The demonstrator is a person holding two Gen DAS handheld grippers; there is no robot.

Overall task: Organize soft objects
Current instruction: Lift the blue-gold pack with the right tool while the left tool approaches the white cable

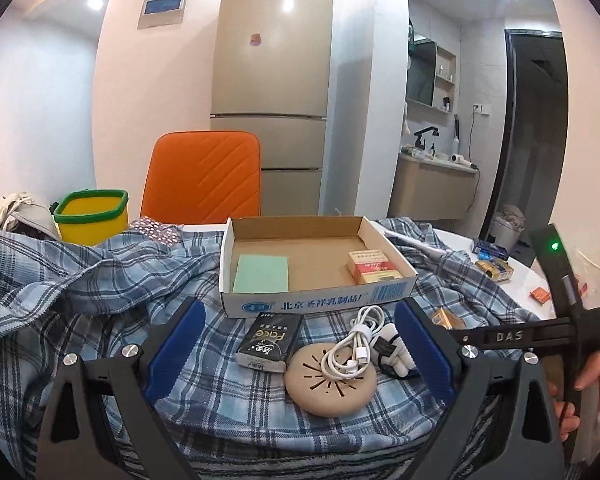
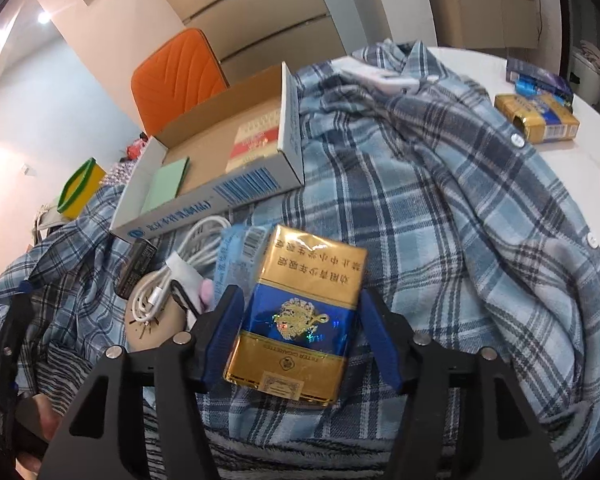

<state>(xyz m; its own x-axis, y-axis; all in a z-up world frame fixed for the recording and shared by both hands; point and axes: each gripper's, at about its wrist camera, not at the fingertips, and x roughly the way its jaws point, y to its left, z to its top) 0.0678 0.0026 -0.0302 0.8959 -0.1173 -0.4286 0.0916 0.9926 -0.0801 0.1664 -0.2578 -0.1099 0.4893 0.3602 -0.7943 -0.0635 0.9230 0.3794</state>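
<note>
Gold-and-blue cigarette pack (image 2: 296, 320) between the right tool's (image 2: 300, 316) fingers.

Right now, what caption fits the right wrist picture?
Right gripper straddling a gold-and-blue pack on the plaid shirt.

Left tool (image 1: 300, 344) agape, right tool (image 2: 300, 322) half-spread

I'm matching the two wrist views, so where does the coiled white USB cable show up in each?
Left wrist view: white USB cable lies low centre, on the round beige disc, between the open fingers.
Right wrist view: the cable is at lower left, left of the gold-and-blue cigarette pack.
Shared landmark: the cardboard box just behind it.
</note>
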